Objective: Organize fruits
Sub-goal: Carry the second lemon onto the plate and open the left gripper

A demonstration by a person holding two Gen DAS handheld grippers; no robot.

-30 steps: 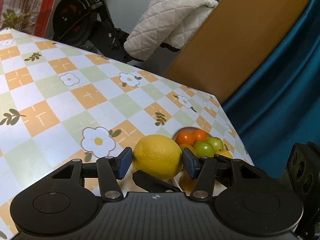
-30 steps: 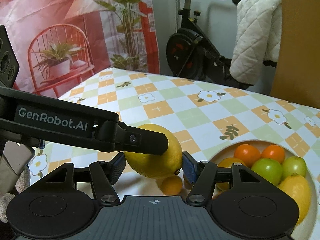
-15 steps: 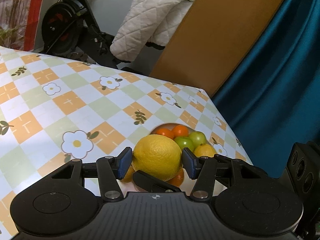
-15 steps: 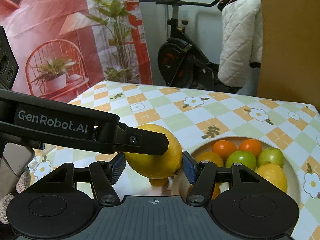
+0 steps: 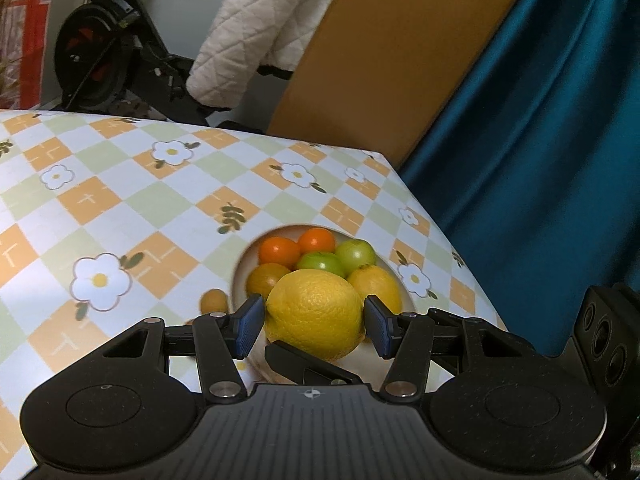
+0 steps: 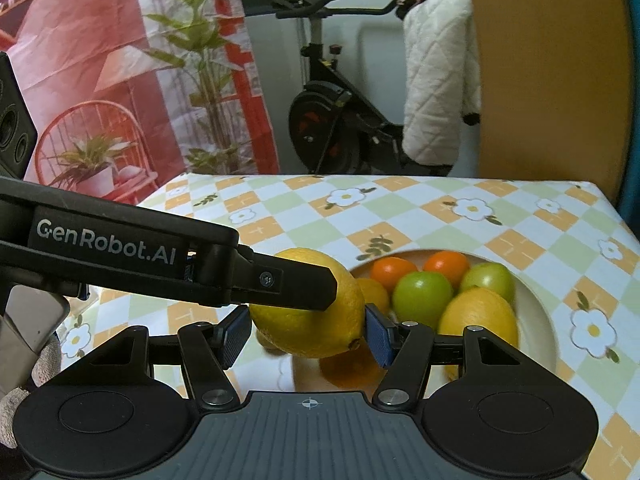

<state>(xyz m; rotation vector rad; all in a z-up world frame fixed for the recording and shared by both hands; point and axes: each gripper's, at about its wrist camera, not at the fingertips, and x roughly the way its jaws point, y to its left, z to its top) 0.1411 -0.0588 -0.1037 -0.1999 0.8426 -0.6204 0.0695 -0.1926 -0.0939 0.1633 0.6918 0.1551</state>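
Both grippers are shut on one large yellow lemon (image 5: 316, 314), which also shows in the right wrist view (image 6: 308, 312). My left gripper (image 5: 314, 326) holds it from one side and my right gripper (image 6: 306, 330) crosswise; the left gripper's finger (image 6: 280, 280) lies across the lemon in the right wrist view. The lemon hangs over the near edge of a cream plate (image 6: 536, 312) that holds two oranges, two green fruits and yellow citrus. A small orange fruit (image 5: 214, 300) lies on the cloth just left of the plate.
The table wears a checked flower cloth (image 5: 120, 208). Its right edge runs along a teal curtain (image 5: 540, 160). A brown board (image 5: 380, 60), an exercise bike (image 6: 340, 120) and a white quilted jacket (image 6: 436, 80) stand behind the table.
Both grippers have carried the lemon forward and up, so it now hangs over the plate's near edge. The small orange fruit has come into view left of the plate.
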